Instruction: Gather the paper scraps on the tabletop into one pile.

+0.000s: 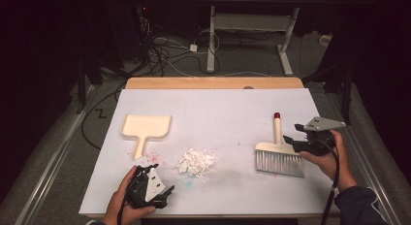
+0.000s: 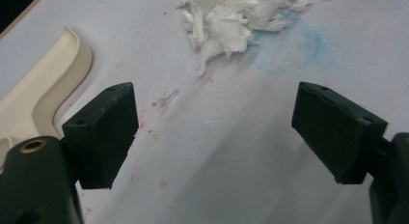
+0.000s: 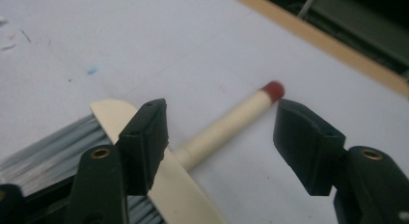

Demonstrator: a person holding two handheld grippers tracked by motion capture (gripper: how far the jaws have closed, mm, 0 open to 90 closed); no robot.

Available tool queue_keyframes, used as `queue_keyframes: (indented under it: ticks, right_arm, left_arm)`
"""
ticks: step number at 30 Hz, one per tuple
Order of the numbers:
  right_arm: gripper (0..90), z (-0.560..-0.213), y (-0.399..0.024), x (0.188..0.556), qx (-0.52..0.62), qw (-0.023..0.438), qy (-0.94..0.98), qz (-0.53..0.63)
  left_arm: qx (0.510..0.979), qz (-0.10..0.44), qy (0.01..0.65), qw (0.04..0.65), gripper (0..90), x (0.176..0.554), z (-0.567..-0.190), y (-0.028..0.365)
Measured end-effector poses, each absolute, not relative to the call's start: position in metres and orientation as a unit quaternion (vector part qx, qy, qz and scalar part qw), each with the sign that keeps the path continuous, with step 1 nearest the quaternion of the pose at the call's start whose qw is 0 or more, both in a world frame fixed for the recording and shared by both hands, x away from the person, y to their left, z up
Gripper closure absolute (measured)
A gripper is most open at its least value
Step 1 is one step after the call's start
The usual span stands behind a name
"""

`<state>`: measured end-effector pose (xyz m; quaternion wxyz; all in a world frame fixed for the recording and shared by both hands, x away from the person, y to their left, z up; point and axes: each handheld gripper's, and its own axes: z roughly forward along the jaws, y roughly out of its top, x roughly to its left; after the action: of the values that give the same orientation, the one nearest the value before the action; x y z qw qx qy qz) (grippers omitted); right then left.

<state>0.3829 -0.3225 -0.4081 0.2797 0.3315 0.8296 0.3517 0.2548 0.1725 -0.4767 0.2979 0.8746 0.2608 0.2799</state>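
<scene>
R gripper (image 3: 219, 142) jaws spread, straddling brush (image 1: 280, 156) handle, whose long axis runs away toward far edge; L gripper (image 2: 214, 132) also spread, empty

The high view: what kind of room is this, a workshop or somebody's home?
Probably a lab or recording studio, not a home: dark curtained surroundings, loose cables on the floor, a bare-framed bench behind, and a white-covered table set with only a dustpan, brush and paper scraps.

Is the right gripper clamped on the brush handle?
No: in the right gripper view the right gripper stands open around the brush handle, pads clear of it.
</scene>
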Motion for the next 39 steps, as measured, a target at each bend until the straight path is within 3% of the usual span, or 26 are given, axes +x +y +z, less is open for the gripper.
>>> queue_keyframes:
  ticks: [10,18,31,39]
  right_arm:
    - [27.5,-0.389,-0.306,0.349,0.312,0.334,0.797,0.395]
    - [24.2,-0.386,-0.301,0.314,0.311,0.36,0.774,0.418]
    - [22.3,-0.436,-0.304,0.276,0.328,0.334,0.787,0.401]
    - [22.0,-0.444,-0.294,0.275,0.295,0.362,0.803,0.37]
  left_arm:
    - [0.87,0.283,0.264,0.306,15.8,0.254,-0.475,0.174]
    - [0.866,0.284,0.268,0.313,15.8,0.255,-0.474,0.174]
    - [0.851,0.298,0.281,0.329,15.7,0.254,-0.472,0.177]
    - [0.849,0.303,0.279,0.33,15.7,0.253,-0.473,0.181]
